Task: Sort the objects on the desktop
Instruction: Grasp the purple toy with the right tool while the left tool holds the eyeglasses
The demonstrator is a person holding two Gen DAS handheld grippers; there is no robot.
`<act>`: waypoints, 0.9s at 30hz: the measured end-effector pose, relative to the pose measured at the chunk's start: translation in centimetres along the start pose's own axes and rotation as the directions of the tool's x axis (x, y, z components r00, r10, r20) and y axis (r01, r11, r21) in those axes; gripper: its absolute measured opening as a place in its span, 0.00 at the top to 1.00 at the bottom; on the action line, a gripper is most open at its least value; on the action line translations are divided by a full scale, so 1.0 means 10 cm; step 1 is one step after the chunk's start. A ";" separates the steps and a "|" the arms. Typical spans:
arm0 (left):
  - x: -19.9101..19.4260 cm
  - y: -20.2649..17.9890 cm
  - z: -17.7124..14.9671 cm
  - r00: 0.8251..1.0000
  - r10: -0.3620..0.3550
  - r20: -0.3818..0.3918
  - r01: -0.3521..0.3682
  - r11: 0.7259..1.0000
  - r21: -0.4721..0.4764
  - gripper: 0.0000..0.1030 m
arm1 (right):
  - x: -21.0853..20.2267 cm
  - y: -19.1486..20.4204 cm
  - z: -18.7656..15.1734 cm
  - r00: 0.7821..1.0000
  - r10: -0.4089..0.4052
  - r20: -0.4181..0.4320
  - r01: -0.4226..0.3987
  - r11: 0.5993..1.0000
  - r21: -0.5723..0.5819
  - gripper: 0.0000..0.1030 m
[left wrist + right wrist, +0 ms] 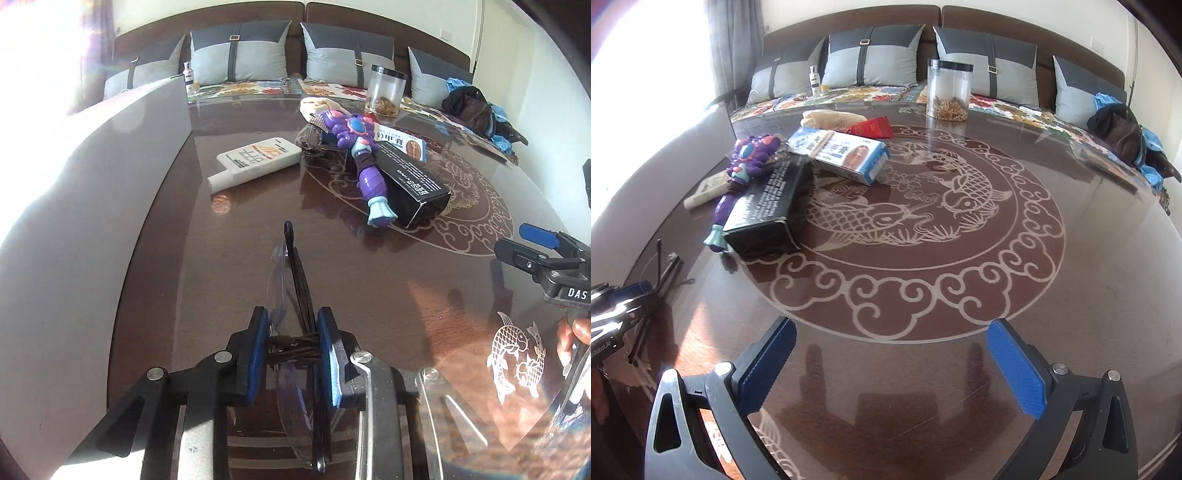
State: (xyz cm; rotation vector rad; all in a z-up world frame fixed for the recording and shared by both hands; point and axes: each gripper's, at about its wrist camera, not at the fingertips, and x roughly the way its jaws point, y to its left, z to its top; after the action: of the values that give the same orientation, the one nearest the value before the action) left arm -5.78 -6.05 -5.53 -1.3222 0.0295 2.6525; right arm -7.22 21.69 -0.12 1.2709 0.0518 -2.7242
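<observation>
My left gripper [291,350] is clamped on a packet of dark cords [295,280]; my right gripper [890,363] hangs apart above the surface [1089,258].

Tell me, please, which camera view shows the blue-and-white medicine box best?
The right wrist view: the blue-and-white medicine box lies fully visible, resting partly on the black box. In the left wrist view the purple toy and black box hide most of it.

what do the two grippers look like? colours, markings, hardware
Both match: black angular linkage frames with silver pivot bolts. The left gripper and right gripper have flat textured blue pads. White "DAS" lettering marks the right one's body. No cables visible.
</observation>
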 end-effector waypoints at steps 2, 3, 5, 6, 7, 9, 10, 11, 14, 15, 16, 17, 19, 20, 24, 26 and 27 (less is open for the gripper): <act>-0.01 0.05 -0.01 1.000 -0.015 0.005 0.015 1.000 -0.020 0.74 | -0.11 0.26 0.14 0.997 0.066 0.042 -0.063 0.996 -0.066 0.00; -0.02 0.06 -0.02 1.000 -0.016 0.006 0.016 1.000 -0.020 0.74 | -0.16 0.43 0.25 0.994 0.084 0.064 -0.076 0.990 -0.120 0.00; -0.03 0.05 -0.03 1.000 -0.010 0.006 0.010 1.000 -0.003 0.74 | -0.15 0.78 0.51 0.991 0.114 0.074 -0.098 0.975 -0.200 0.00; -0.03 0.04 -0.03 1.000 -0.008 0.007 0.008 1.000 0.008 0.74 | -0.06 0.93 0.66 0.992 0.121 0.047 -0.107 0.969 -0.221 0.00; -0.02 0.04 -0.03 1.000 -0.009 0.009 0.009 1.000 0.012 0.73 | 0.06 1.06 0.80 0.994 0.107 0.009 -0.102 0.966 -0.237 0.00; -0.03 0.06 -0.04 1.000 -0.019 0.012 0.019 1.000 0.005 0.73 | 0.34 1.26 1.02 0.998 0.049 -0.039 -0.058 0.963 -0.264 0.10; -0.03 0.08 -0.04 1.000 -0.027 0.014 0.027 1.000 -0.002 0.73 | 0.47 1.33 1.12 0.998 0.018 -0.054 -0.032 0.960 -0.277 0.11; -0.03 0.10 -0.03 0.999 -0.036 0.014 0.036 0.999 -0.010 0.73 | 0.61 1.39 1.19 0.998 -0.010 -0.069 -0.010 0.957 -0.289 0.11; -0.03 0.15 -0.02 0.998 -0.065 0.013 0.065 0.997 -0.030 0.73 | 0.97 1.52 1.27 0.985 -0.068 -0.159 0.009 0.939 -0.343 0.32; -0.03 0.17 -0.02 0.997 -0.071 0.012 0.072 0.997 -0.034 0.73 | 0.98 1.56 1.27 0.985 -0.107 -0.132 0.049 0.923 -0.381 0.47; -0.03 0.18 -0.01 0.997 -0.079 0.011 0.079 0.996 -0.041 0.73 | 0.94 1.58 1.28 0.989 -0.087 -0.117 0.033 0.917 -0.397 0.55; -0.03 0.21 -0.01 0.996 -0.090 0.012 0.091 0.994 -0.052 0.73 | 0.91 1.57 1.29 0.992 -0.047 -0.119 -0.002 0.924 -0.383 0.65; -0.04 0.26 0.01 0.993 -0.114 0.022 0.115 0.990 -0.079 0.73 | 0.78 1.50 1.30 0.995 0.001 -0.102 -0.037 0.938 -0.343 0.70; -0.06 0.28 0.02 0.992 -0.124 0.030 0.126 0.988 -0.090 0.73 | 0.71 1.45 1.30 0.995 0.029 -0.093 -0.057 0.946 -0.320 0.76; -0.22 0.31 0.08 0.982 -0.163 0.094 0.174 0.978 -0.112 0.73 | 0.41 1.28 1.27 0.993 0.102 -0.068 -0.115 0.962 -0.248 0.79; -0.34 0.30 0.11 0.975 -0.177 0.131 0.192 0.975 -0.111 0.74 | 0.27 1.24 1.23 0.990 0.121 -0.065 -0.133 0.962 -0.239 0.79; -0.40 0.30 0.13 0.971 -0.184 0.150 0.201 0.973 -0.109 0.73 | 0.19 1.23 1.22 0.989 0.135 -0.063 -0.147 0.961 -0.234 0.79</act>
State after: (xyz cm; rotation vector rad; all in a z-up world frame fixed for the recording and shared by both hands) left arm -4.97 -9.51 -1.73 -1.1069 -0.2724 2.6070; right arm -16.03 8.25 6.56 1.2195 0.2732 -2.4799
